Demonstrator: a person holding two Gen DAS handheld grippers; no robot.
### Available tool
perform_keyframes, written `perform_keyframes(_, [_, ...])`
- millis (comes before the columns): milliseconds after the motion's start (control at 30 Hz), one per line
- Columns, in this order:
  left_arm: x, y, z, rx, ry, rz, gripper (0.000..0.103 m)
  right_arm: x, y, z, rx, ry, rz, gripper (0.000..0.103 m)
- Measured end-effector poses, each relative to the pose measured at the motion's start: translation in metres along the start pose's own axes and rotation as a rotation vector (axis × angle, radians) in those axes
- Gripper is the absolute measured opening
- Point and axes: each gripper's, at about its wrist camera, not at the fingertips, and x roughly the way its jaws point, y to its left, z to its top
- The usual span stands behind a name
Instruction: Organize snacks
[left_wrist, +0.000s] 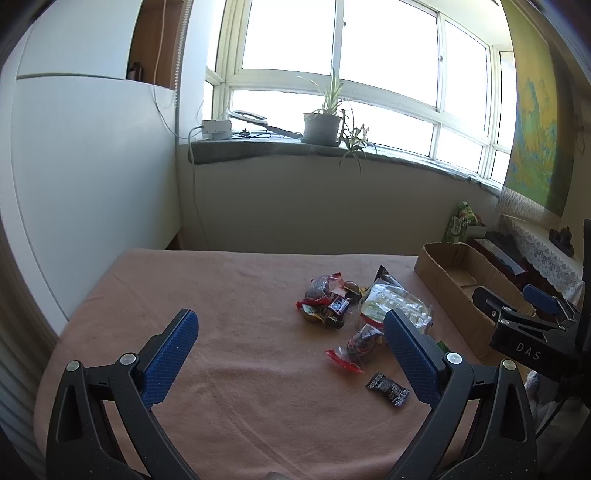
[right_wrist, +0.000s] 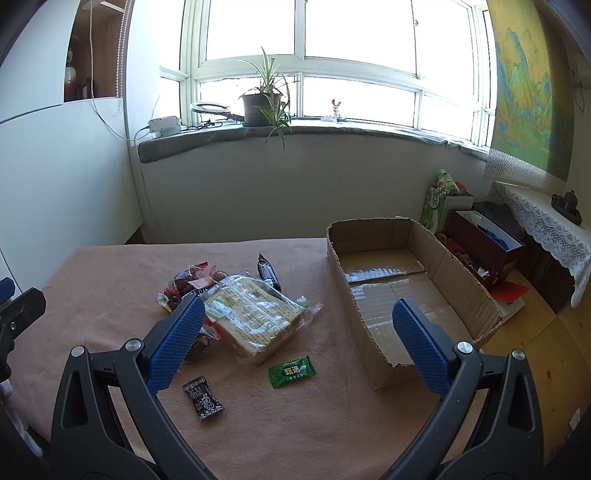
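Daylight floods in through the far window (left_wrist: 332, 55), its panes blown out to pure white in both views. The plant (right_wrist: 266, 96) on the sill stands backlit and dark. The worktop (left_wrist: 221, 332) is evenly lit, with only soft shadows beside the snacks (right_wrist: 255, 314). Tape in the box (right_wrist: 388, 291) catches a glare. Fisheye distortion bows the window frames and walls, and dark vignetting rounds off the corners. Focus is fairly sharp throughout.

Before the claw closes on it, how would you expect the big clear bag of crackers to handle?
The bag of crackers probably holds its block shape, since the stack inside looks rigid. Its glossy wrap looks slippery, and the loose crinkled ends would likely flop. Squeezing hard might crack the contents.
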Motion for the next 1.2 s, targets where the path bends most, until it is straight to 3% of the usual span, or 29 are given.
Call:
perform_keyframes(200, [0.006,0.0,-0.004,-0.002,0.02,-0.009,0.1,0.003,0.0,-0.002,-0.001,0.014,0.007,0.103])
perform_keyframes(400, [0.017,0.001,-0.012,-0.001,0.069,-0.029,0.1,0.002,-0.011,-0.012,0.017,0.022,0.077,0.103])
perform_keyframes(467, [0.023,0.001,-0.015,0.008,0.09,-0.035,0.093,0.002,-0.012,-0.019,0.012,0.029,0.111,0.103])
perform_keyframes(533, [0.029,0.0,-0.019,0.01,0.112,-0.053,0.091,0.003,-0.011,-0.028,-0.006,0.043,0.148,0.103])
perform_keyframes(700, [0.047,-0.007,-0.024,0.021,0.187,-0.147,0.082,0.014,0.003,-0.056,-0.075,0.088,0.227,0.103])
perform_keyframes(733, [0.052,-0.008,-0.025,0.02,0.206,-0.163,0.076,0.017,0.005,-0.061,-0.077,0.103,0.247,0.102])
perform_keyframes(900, [0.077,-0.015,-0.027,0.02,0.29,-0.258,0.062,0.036,0.022,-0.075,-0.098,0.183,0.33,0.09])
perform_keyframes(1067, [0.099,-0.025,-0.026,0.057,0.342,-0.313,0.055,0.051,0.034,-0.078,-0.112,0.25,0.396,0.069])
perform_keyframes(1200, [0.118,-0.036,-0.027,0.107,0.38,-0.326,0.05,0.062,0.04,-0.081,-0.121,0.295,0.424,0.058])
